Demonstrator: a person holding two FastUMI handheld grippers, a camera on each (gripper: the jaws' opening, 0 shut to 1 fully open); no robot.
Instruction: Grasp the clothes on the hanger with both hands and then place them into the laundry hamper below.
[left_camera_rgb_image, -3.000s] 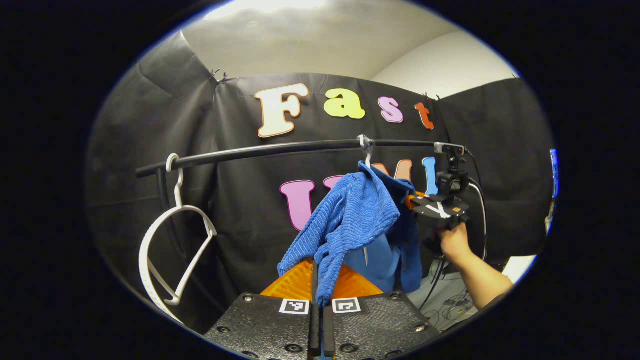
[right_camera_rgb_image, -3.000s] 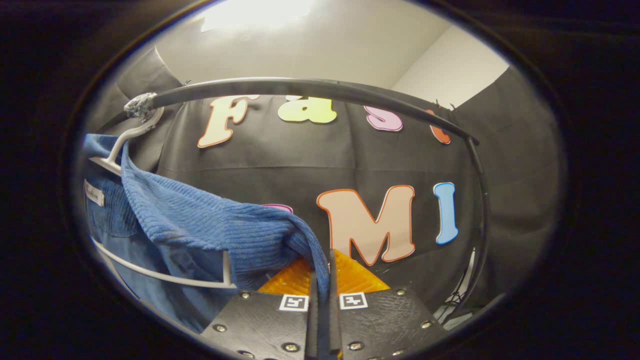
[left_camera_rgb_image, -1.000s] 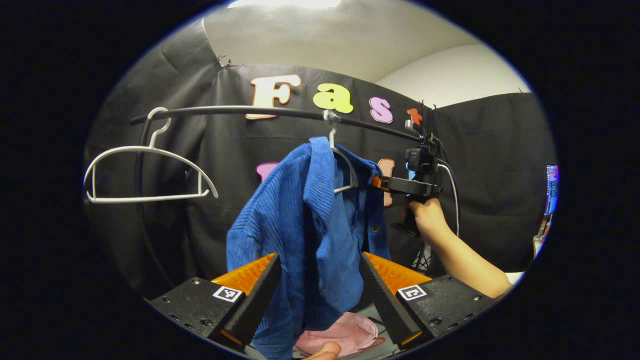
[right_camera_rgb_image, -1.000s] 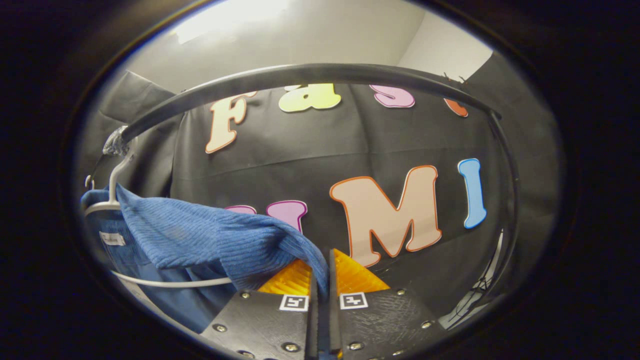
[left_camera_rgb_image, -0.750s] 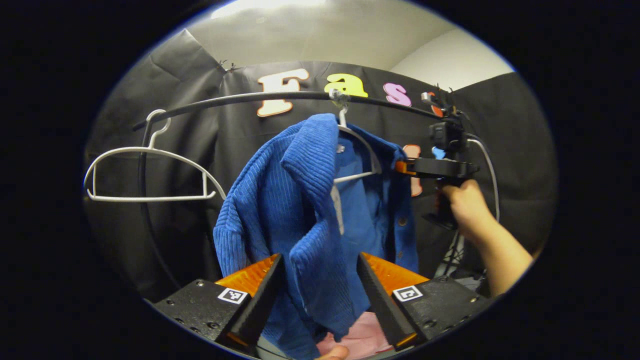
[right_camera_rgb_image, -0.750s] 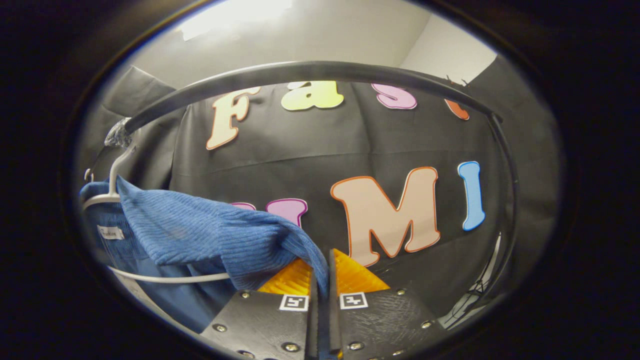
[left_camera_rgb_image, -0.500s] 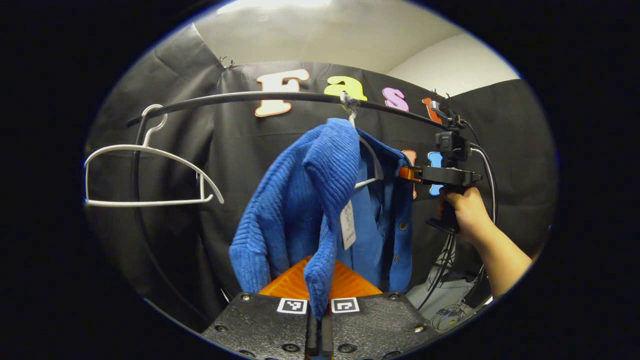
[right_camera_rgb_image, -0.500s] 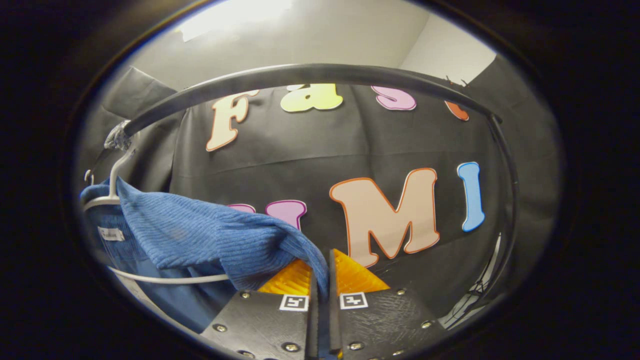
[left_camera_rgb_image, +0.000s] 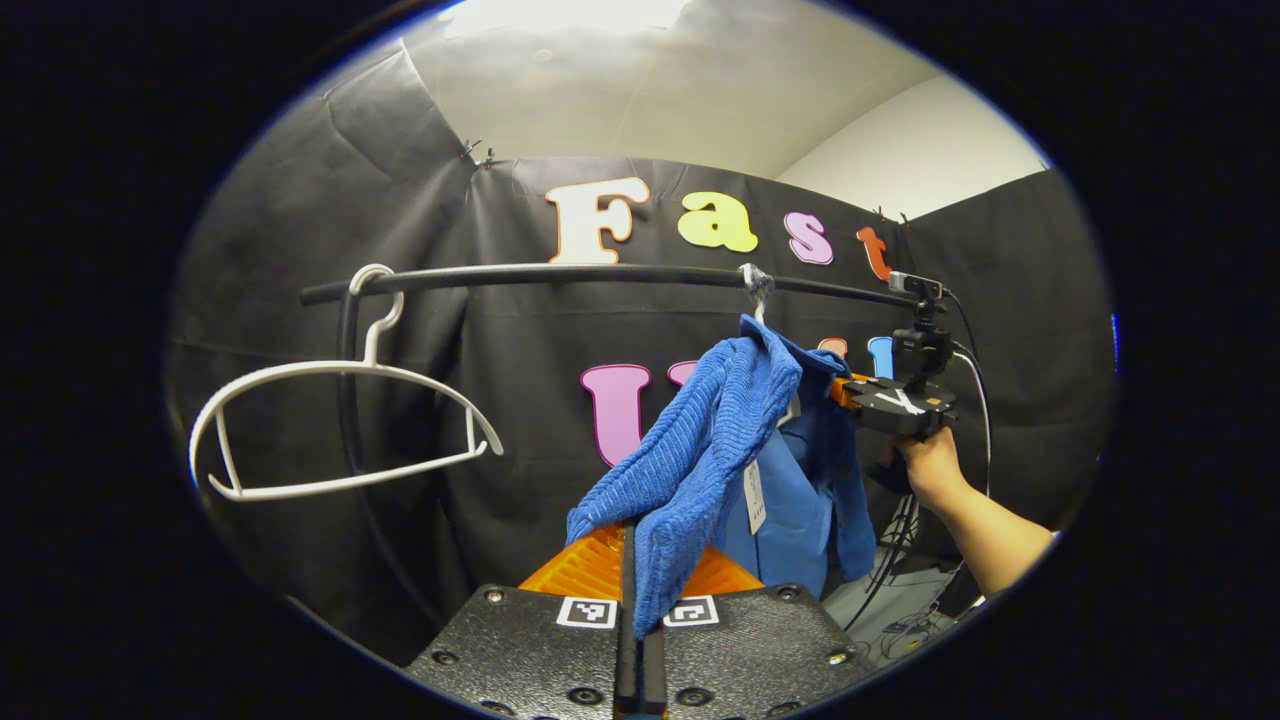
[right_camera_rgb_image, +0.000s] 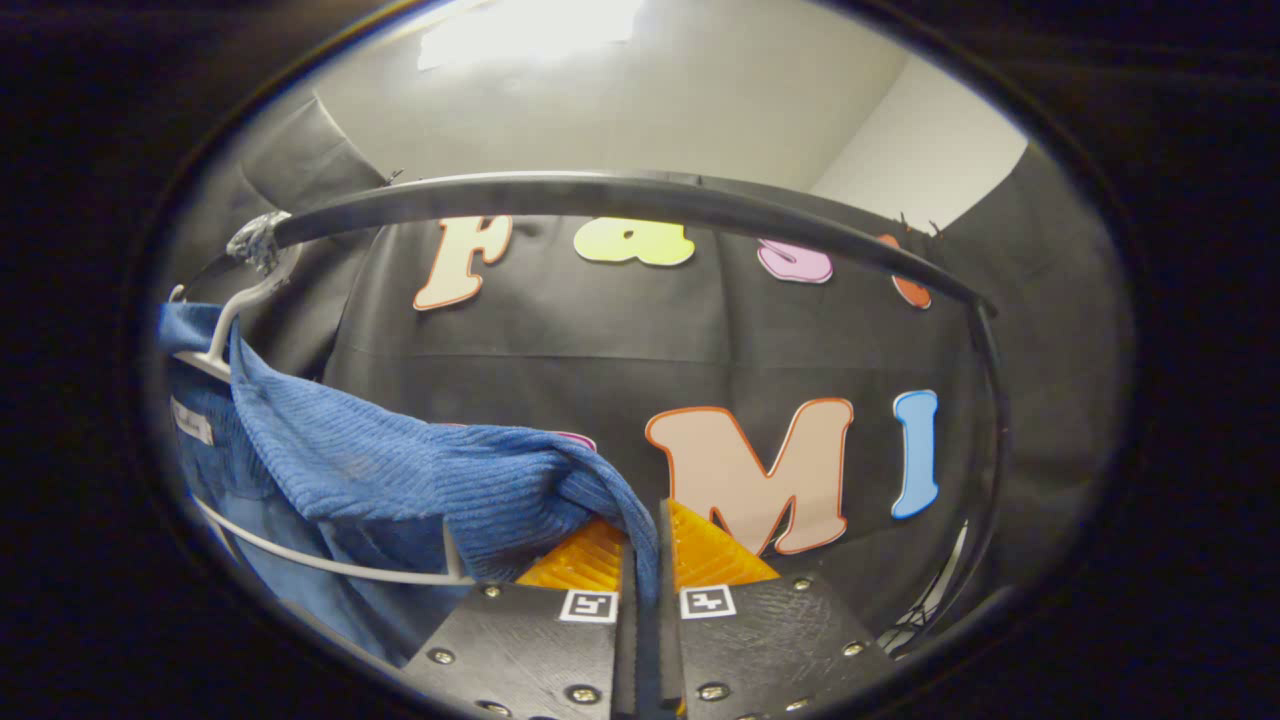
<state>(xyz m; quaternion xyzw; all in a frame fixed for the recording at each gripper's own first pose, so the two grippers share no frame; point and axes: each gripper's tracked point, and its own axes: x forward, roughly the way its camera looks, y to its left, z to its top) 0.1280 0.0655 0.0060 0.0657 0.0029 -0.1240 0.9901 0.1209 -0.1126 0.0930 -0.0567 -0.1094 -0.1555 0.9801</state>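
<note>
In the left gripper view, the left gripper (left_camera_rgb_image: 640, 610) has its jaws closed tight on a fold of the blue corduroy shirt (left_camera_rgb_image: 720, 440), which hangs from a white hanger's hook (left_camera_rgb_image: 757, 303) on the black rail (left_camera_rgb_image: 560, 276); an empty hanger (left_camera_rgb_image: 340, 425) hangs at the left, and farther right a hand (left_camera_rgb_image: 925, 465) holds the right gripper (left_camera_rgb_image: 845, 388) against the shirt. In the right gripper view, the right gripper (right_camera_rgb_image: 648, 560) is clamped on the shirt's edge (right_camera_rgb_image: 420, 480), the garment spreading left over the hanger's bar (right_camera_rgb_image: 330, 565).

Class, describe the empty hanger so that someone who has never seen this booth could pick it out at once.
Find the black rail running across the dark cloth wall. Near its left end hangs a white hanger, tilted and bare. The other hanger farther along carries the blue corduroy garment.
</note>
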